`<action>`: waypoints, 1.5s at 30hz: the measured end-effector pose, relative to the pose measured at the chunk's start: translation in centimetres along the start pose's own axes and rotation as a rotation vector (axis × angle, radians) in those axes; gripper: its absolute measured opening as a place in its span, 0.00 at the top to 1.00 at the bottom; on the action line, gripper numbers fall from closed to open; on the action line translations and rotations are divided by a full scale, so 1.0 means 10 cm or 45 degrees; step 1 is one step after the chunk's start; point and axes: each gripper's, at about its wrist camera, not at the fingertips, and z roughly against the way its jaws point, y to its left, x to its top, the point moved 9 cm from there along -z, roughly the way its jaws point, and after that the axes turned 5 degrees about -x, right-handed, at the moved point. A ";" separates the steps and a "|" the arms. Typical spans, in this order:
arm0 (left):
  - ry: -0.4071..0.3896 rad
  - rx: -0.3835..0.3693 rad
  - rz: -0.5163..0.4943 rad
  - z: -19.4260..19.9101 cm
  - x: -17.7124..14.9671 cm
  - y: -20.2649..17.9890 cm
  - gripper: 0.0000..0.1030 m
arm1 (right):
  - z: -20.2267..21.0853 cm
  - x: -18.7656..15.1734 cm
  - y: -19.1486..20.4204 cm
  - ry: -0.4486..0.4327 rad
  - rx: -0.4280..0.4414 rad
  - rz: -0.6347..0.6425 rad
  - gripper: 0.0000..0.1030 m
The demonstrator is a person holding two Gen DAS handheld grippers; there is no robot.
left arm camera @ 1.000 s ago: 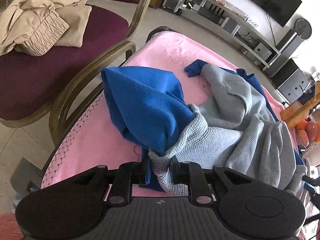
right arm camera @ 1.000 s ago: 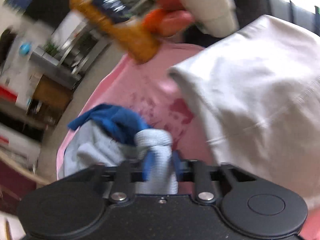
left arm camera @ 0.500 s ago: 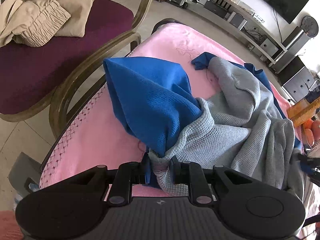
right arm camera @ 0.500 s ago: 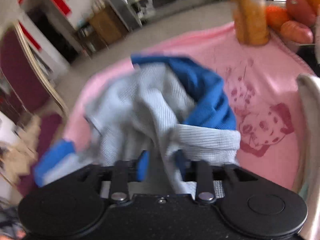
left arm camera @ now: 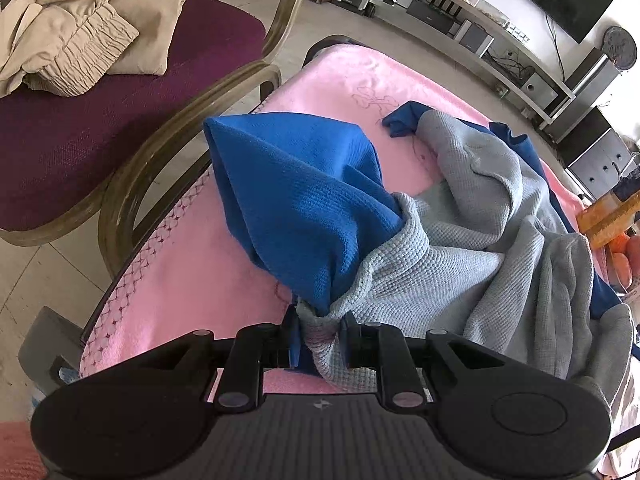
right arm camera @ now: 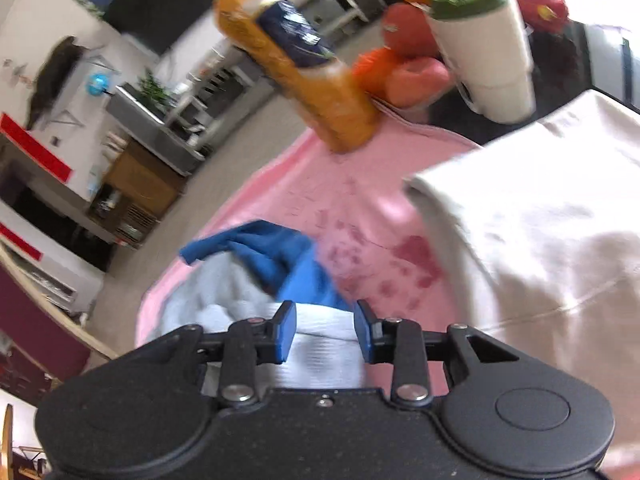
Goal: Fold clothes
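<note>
A blue and grey knit garment [left arm camera: 460, 248] lies crumpled on a table under a pink blanket [left arm camera: 192, 288]. My left gripper [left arm camera: 320, 336] is shut on a bunched edge of it, where the blue and grey layers meet. In the right wrist view the same garment [right arm camera: 264, 264] lies just ahead of my right gripper [right arm camera: 325, 330]. Its blue pads [right arm camera: 286, 332] stand apart and the jaws are closing, with a band of grey fabric lying between them. A folded white garment [right arm camera: 540, 248] lies on the blanket to the right.
A chair with a maroon seat [left arm camera: 100, 132] stands left of the table and carries beige clothes [left arm camera: 80, 40]. At the table's far end stand an orange juice bottle [right arm camera: 296, 64], a white cup with a green lid [right arm camera: 484, 52] and some fruit [right arm camera: 412, 68].
The right gripper was pinching grey fabric a second ago; its pads now stand wider apart. Its view swung away and back. The left gripper kept its hold and barely moved.
</note>
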 end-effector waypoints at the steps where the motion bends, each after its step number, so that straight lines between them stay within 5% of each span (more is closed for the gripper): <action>1: 0.000 0.001 -0.001 0.00 0.00 0.00 0.83 | -0.03 -0.03 0.01 0.040 0.024 0.013 0.69; 4: 0.002 0.008 -0.005 -0.02 0.00 -0.01 0.83 | -0.11 -0.18 0.15 0.137 0.093 0.103 0.69; 8: 0.007 0.029 -0.030 -0.03 -0.02 -0.01 0.82 | -0.34 -0.35 0.40 0.148 -0.020 0.323 0.70; 15: 0.017 0.031 -0.026 -0.04 -0.03 0.01 0.82 | -0.60 -0.57 0.78 0.212 -0.027 0.460 0.69; 23: 0.021 0.038 -0.035 -0.05 -0.03 0.01 0.82 | -0.71 -0.51 0.62 0.246 -0.044 0.303 0.68; 26: 0.021 0.039 -0.037 -0.05 -0.03 0.01 0.82 | -0.67 -0.41 0.50 0.270 0.080 0.034 0.58; 31: 0.022 0.046 -0.043 -0.06 -0.04 0.00 0.82 | -0.69 -0.31 0.24 0.281 0.137 -0.260 0.67; 37: 0.025 0.052 -0.051 -0.07 -0.04 0.00 0.82 | -0.81 -0.29 0.31 0.246 -0.019 -0.095 0.71; 40: 0.026 0.053 -0.053 -0.07 -0.04 0.00 0.82 | -0.81 -0.28 0.33 0.159 -0.137 0.033 0.86; 45: 0.010 0.043 -0.048 -0.04 -0.03 -0.01 0.82 | -0.34 -0.15 0.29 -0.014 -0.068 -0.017 0.91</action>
